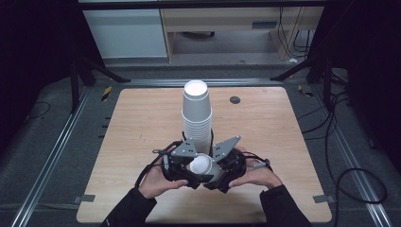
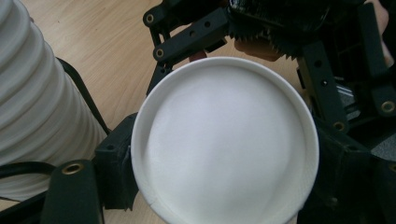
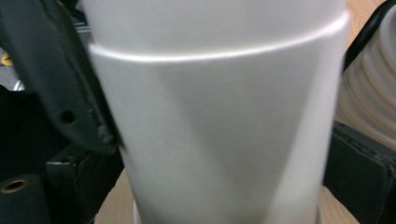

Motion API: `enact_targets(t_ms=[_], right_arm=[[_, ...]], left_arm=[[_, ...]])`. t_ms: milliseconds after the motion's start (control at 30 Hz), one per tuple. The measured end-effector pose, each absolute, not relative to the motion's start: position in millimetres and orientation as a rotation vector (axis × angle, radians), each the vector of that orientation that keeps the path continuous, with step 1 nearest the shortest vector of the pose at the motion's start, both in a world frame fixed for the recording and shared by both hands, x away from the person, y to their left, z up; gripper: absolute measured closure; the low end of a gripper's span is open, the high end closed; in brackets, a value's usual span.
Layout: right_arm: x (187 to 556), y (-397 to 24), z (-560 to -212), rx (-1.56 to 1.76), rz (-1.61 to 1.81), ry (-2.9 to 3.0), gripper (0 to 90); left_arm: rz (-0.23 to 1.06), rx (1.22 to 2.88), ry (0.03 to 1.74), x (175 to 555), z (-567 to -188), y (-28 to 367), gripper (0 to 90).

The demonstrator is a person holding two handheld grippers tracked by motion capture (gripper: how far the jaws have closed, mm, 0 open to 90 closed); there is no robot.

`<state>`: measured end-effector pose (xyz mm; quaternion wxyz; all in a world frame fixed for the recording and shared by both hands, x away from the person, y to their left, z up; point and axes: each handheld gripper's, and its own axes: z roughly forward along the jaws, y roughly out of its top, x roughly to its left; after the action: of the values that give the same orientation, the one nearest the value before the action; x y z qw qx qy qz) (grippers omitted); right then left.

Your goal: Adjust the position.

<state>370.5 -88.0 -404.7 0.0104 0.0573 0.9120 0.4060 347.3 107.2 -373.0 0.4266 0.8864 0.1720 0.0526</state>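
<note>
White cup [image 1: 200, 165] — empty, stacked cups [image 1: 197, 116] behind

A light wooden tabletop [image 1: 142, 123] with rounded corners carries a tall stack of white paper cups [image 1: 197, 113] standing upside down near its middle, and a small dark round cap [image 1: 235, 100] set flush toward the far edge.
</note>
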Motion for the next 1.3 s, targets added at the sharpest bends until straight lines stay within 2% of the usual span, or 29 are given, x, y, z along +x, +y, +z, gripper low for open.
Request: enact_targets(t_ms=[467, 767, 1300], right_arm=[[371, -119, -389, 0.289, 1.348, 2.739, 4.7], [369, -138, -393, 0.380, 1.398, 2.712, 2.9], [361, -150, -402, 0.440, 1.494, 2.701, 2.1]], left_arm=[[0.163, 2.172, 0.509, 350, -374, 139, 22.6], [0.173, 2.101, 0.542, 351, -375, 159, 22.5], [0.148, 2.008, 0.498, 351, -373, 159, 22.4]])
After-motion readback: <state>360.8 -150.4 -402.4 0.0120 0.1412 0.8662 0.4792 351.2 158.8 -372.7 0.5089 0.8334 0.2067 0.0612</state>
